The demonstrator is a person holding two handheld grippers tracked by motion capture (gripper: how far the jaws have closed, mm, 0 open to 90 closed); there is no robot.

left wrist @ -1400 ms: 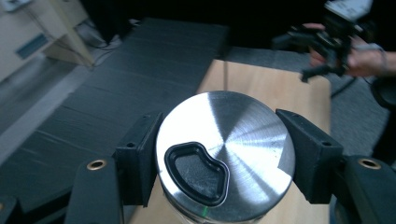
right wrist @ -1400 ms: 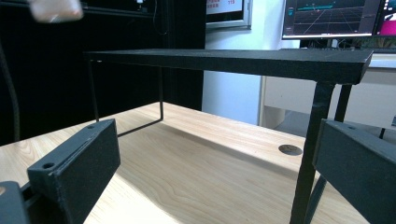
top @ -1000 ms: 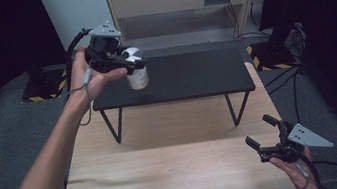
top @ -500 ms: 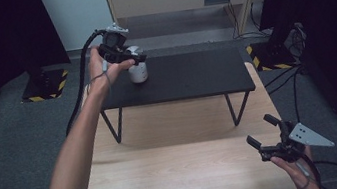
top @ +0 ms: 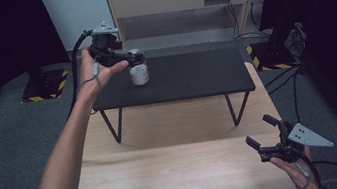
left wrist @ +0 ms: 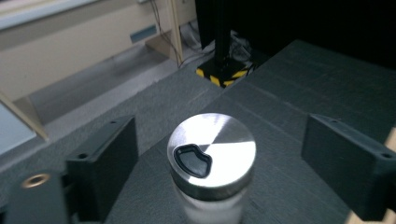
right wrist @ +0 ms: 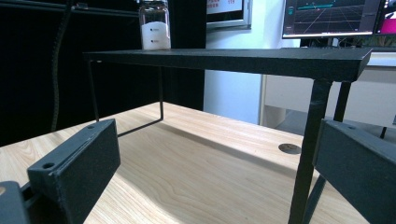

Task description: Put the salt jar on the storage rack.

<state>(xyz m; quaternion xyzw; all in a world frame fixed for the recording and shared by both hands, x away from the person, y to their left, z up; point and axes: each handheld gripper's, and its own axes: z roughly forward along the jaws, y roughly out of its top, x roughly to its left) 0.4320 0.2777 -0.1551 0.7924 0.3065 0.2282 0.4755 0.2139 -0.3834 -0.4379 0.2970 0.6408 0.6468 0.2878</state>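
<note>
**Ana:** While the left gripper (top: 123,57) hangs over the jar (top: 139,72), how far along would you say the work is?

**Ben:** Early or nearly over, depending on the aim. The jar stands upright on the black shelf (top: 194,78), near that shelf's left end, and its metal lid (left wrist: 211,157) sits between the jaws in the left gripper view. The jaws are spread wide, one on each side of the lid, and neither touches it.

**Ana:** So nothing is gripped?

**Ben:** Nothing. There is clear space between each black pad and the lid. I judge the jar is either just about to be taken or has been set there; from how things lie, it rests on the shelf on its own.

**Ana:** And the other hand?

**Ben:** The right gripper (top: 265,136) is held low over the wooden table (top: 179,179), in front of the shelf and toward its right end, well apart from the jar. Its jaws stand apart too, with nothing between them. From the right gripper view the jar (right wrist: 154,29) shows far off on top of the shelf, with white contents in its lower part.

**Ana:** What is left, then?

**Ben:** If the jar is to be lifted, the closing and the lift remain. If it was to be placed, only the withdrawal.
</note>
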